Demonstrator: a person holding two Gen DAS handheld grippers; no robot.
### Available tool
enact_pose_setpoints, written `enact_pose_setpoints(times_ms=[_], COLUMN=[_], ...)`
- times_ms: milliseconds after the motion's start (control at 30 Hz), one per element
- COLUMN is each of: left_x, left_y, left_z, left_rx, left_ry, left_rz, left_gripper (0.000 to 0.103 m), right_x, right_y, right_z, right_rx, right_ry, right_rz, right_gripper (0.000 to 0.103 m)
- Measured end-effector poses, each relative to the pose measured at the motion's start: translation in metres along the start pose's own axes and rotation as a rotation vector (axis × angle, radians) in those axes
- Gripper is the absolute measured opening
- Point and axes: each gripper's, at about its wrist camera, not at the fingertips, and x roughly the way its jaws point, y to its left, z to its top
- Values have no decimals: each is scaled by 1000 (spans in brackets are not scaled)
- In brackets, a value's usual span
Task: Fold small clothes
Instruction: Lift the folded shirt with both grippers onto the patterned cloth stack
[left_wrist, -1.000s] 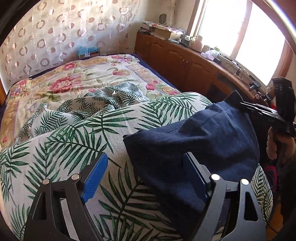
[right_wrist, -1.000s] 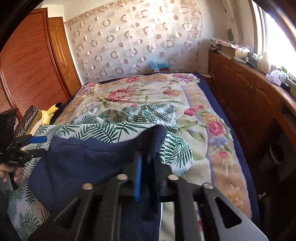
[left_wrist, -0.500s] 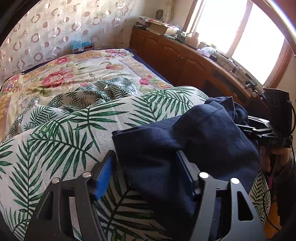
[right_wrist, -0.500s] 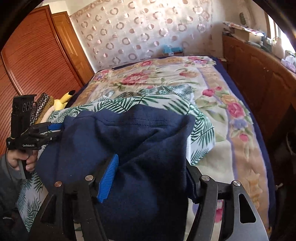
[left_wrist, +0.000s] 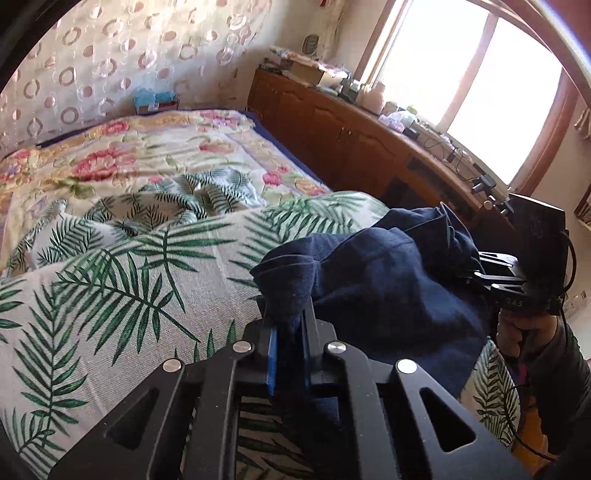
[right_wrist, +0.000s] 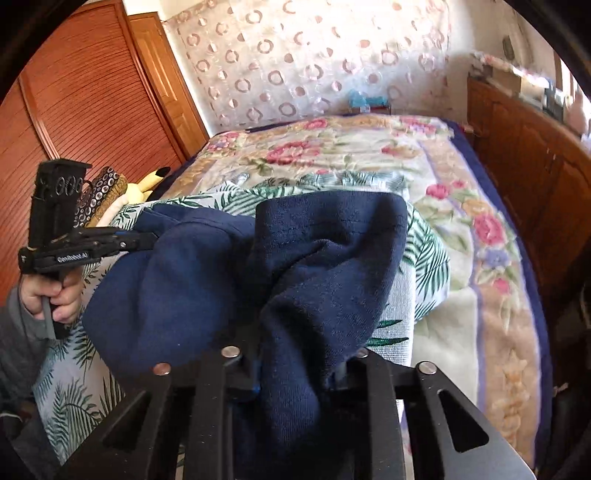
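The navy garment (left_wrist: 388, 280) is bunched up over the palm-leaf sheet (left_wrist: 122, 280) at the near end of the bed (right_wrist: 491, 258). The left hand-held gripper (left_wrist: 290, 334) is clamped on one corner, the right hand-held gripper (right_wrist: 295, 365) pinching a thick fold.

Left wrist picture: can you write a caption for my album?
Left gripper shut on a corner of the navy garment above the palm-leaf cover, the right gripper at its far side.

palm-leaf cloth (left_wrist: 122, 280) over floral bed (left_wrist: 155, 155)
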Motion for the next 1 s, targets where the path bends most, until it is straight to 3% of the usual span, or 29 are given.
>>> enact_pose_setpoints(times_ms=[167,433,767,900,1000], left_x=[-44,-147,-283,-308,-314], left_y=[-10,10,98,131,157], left_z=[2,-7,-75,-110,-137], left_rx=[5,-9,-175,-255,-340], left_ry=[-108,-296,-450,-474,-482], left_rz=[-6,111,418,527,562], left_gripper=[10,10,10,10,10], right_x=[-29,-37,35,77,109], right_y=[19,82,244,317,365], right_z=[8,53,142,168,181], right_rx=[-36,-189,-496,-637,-715], right_ry=[-101,-189,-194,-172,-175], right_rz=[-20,42,255,300,325], right_gripper=[20,20,20,20,20])
